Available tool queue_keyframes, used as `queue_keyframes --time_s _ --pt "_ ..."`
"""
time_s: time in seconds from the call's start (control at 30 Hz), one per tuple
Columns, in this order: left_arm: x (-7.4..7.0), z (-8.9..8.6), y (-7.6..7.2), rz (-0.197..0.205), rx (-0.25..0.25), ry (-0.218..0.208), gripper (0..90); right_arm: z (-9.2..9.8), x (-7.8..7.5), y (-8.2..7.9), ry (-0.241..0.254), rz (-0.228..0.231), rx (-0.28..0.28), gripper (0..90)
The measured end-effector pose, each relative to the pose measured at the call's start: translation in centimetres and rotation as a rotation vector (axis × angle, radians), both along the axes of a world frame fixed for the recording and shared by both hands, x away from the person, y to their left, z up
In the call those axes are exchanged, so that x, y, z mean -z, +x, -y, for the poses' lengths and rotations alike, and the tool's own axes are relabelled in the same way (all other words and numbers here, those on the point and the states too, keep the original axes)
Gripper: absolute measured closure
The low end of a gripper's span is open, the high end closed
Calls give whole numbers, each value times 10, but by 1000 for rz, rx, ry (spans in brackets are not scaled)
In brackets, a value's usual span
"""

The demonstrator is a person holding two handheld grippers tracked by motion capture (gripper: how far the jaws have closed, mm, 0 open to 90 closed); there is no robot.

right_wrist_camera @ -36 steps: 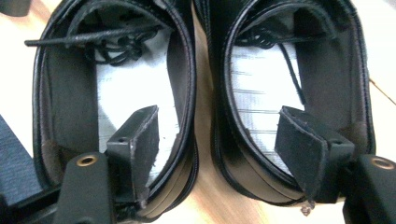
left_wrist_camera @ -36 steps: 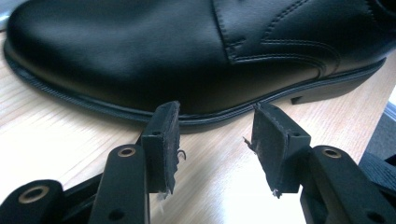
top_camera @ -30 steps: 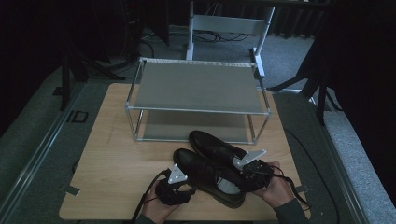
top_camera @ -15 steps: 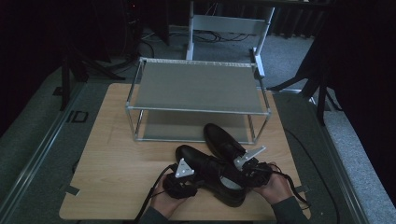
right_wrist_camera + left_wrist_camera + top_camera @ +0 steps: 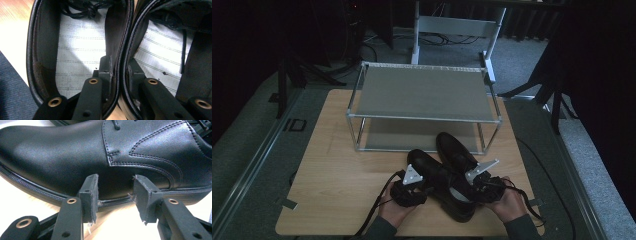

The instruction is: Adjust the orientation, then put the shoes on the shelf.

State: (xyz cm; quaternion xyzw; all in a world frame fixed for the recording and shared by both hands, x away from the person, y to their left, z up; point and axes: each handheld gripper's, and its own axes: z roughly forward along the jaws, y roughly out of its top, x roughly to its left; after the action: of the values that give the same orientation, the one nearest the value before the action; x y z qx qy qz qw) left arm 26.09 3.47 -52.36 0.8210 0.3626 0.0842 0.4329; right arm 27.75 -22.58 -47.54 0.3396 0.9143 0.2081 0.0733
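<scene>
Two black leather lace-up shoes lie side by side on the wooden table [image 5: 332, 165], toes toward the rack: one shoe [image 5: 432, 172] to the left, the other shoe [image 5: 455, 150] to the right. My right gripper [image 5: 479, 186] is at their heels. In the right gripper view, my right gripper [image 5: 120, 66] is shut on the two touching collars, one jaw inside each shoe [image 5: 75, 50]. My left gripper [image 5: 115, 190] is open, its pads [image 5: 90, 192] close against the side of the left shoe [image 5: 75, 152] near the sole. In the high view my left gripper [image 5: 412, 190] sits beside that shoe.
A two-shelf metal rack [image 5: 422, 97] stands at the back of the table, both shelves bare, its lower shelf [image 5: 412, 135] just beyond the shoe toes. A grey metal stand [image 5: 457, 25] rises behind the table. Dark carpet surrounds the table.
The pair of shoes has swung so the toes turn right toward the rack. My left gripper has moved right, up against the left shoe's side.
</scene>
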Motion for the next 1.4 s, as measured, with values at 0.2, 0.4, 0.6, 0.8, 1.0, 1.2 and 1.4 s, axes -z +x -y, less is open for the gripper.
queue_keyframes --time_s 0.2,0.4,0.6,0.8,1.0,1.2,1.4 --pt "1 10 -1 12 34 -5 561 13 0 -9 16 5 29 778" --pt "-5 11 -5 39 53 43 531 22 1 -14 37 12 60 782" --pt "0 2 -19 44 48 112 528 25 2 -20 42 19 73 792" --pt "12 9 -20 39 31 150 517 21 2 -23 43 18 75 791" --pt "13 12 -5 29 2 132 519 19 2 -27 69 20 76 789" --pt "12 12 0 22 4 109 552 23 4 -31 135 44 139 797" --pt "12 13 1 15 10 121 562 16 0 -38 111 72 141 804"
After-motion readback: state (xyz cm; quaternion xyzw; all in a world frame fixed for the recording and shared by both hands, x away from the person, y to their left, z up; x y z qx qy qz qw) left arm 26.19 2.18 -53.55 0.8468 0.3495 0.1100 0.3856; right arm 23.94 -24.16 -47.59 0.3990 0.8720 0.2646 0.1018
